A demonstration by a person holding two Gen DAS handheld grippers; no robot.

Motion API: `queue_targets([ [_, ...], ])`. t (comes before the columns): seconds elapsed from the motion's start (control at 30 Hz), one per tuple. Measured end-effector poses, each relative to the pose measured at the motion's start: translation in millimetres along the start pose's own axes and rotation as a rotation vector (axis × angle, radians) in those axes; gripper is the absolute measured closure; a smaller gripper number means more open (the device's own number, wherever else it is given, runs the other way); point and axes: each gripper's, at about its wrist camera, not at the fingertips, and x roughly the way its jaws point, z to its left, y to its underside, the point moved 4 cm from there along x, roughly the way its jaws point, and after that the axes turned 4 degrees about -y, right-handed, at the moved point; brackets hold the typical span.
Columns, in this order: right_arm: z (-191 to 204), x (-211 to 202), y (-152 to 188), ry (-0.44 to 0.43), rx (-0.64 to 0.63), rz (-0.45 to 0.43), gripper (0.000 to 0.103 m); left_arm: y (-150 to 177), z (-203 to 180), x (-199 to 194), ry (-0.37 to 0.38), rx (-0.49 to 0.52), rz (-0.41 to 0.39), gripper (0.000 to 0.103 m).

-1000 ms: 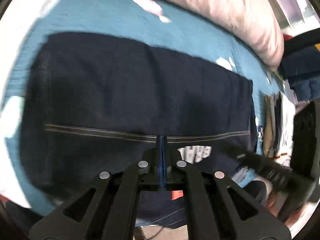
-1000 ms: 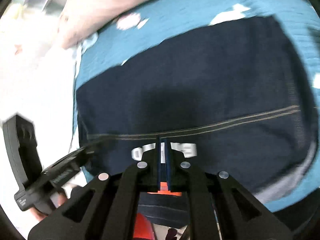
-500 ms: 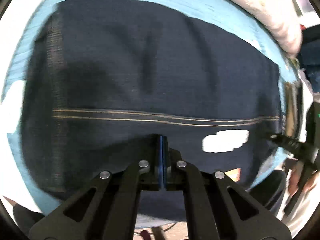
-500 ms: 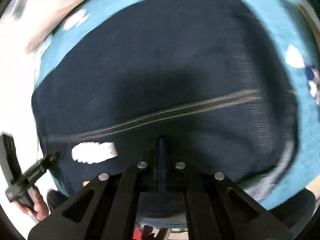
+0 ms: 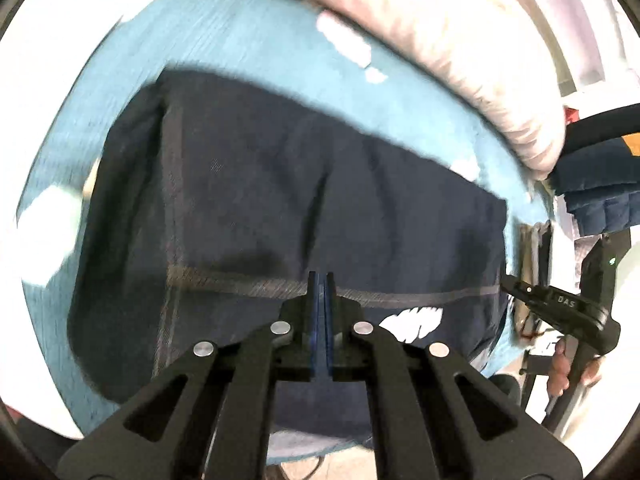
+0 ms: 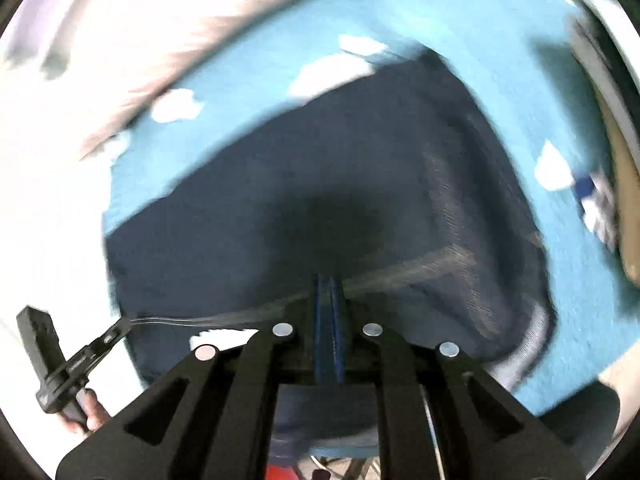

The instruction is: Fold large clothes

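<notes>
Blurring softens both views, so fine detail on the dark navy garment [image 5: 304, 208] is hard to read; it lies spread on the teal bed cover [image 5: 248, 48], reaching the near edge of the bed, with a pale stitched seam [image 5: 400, 294] running across it and a white printed patch [image 5: 412, 318] close to that edge. The left gripper [image 5: 319, 280] has its jaws pressed together at the seam; whether cloth is pinched between them cannot be told, as the fingertips cover that spot. The right gripper [image 6: 329, 284] also has its jaws nearly closed, having just opened a trace, with no gap visible and any fold of cloth there hidden.

The left wrist view alone shows a pink pillow [image 5: 460, 52] along the far edge of the bed, a stack of dark blue folded clothes [image 5: 596, 184] past the bed's right edge, and the right gripper at the garment's right edge with a hand [image 5: 560, 364] below it. The right wrist view alone shows the garment's ribbed grey hem [image 6: 532, 332] curling at its right side, and the left gripper's black tip [image 6: 108, 336] at the garment's left edge.
</notes>
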Motion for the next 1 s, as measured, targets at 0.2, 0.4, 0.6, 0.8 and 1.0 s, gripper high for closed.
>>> queue_targets([
  [0.2, 63.8, 52.0, -9.7, -0.079, -0.069, 0.091, 0.096, -23.9, -46.1, 38.3, 0.04, 0.011, 0.05, 0.1],
  [0.4, 59.2, 116.9, -14.1, -0.089, -0.028, 0.211, 0.103, -36.3, -50.6, 95.7, -0.002, 0.005, 0.095, 0.101],
  [0.6, 10.3, 76.9, -34.1, 0.003, -0.044, 0.16, 0.103, -38.3, -27.0, 77.3, -0.008, 0.129, 0.071, 0.101],
  [0.8, -96.5, 28.1, -68.6, 0.239, 0.077, 0.056, 0.103, -47.2, 36.1, 64.6, -0.314, 0.121, 0.038, 0.101],
  [1.0, -113.9, 41.4, -71.1, 0.184, 0.151, 0.061, 0.103, -53.0, 51.2, 74.1, -0.232, -0.008, 0.065, 0.101],
])
